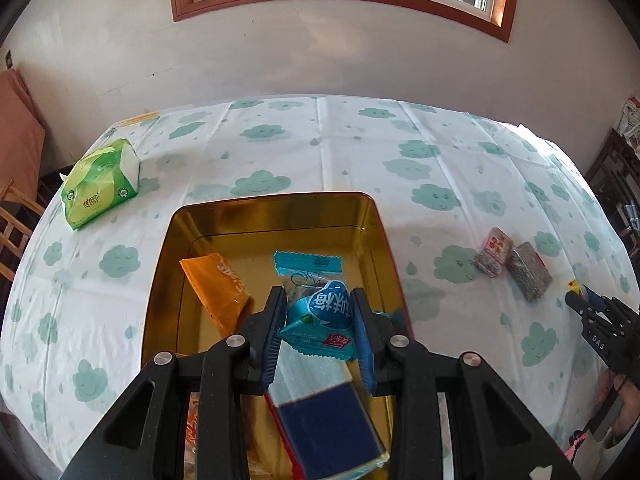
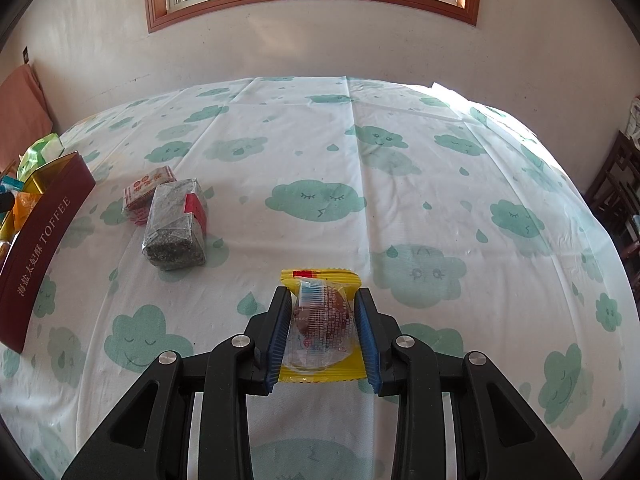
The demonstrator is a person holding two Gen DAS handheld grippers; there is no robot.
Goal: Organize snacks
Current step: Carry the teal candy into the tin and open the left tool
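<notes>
We count one tin (image 1: 264,210) on the table (image 1: 360,152), holding one orange packet (image 1: 218,284) and one blue-and-white box (image 1: 320,412). Two grey seed bars (image 2: 176,220) lie on the cloth just right of the tin, touching each other. One green tissue pack (image 1: 102,182) sits at far left. The left gripper (image 1: 318,304) is clamped on a blue packet (image 1: 320,316) over the tin. The right gripper (image 2: 324,304), fingers (image 2: 280,328) pressing both sides, is closed on a yellow-edged snack (image 2: 322,316) at the tablecloth.
</notes>
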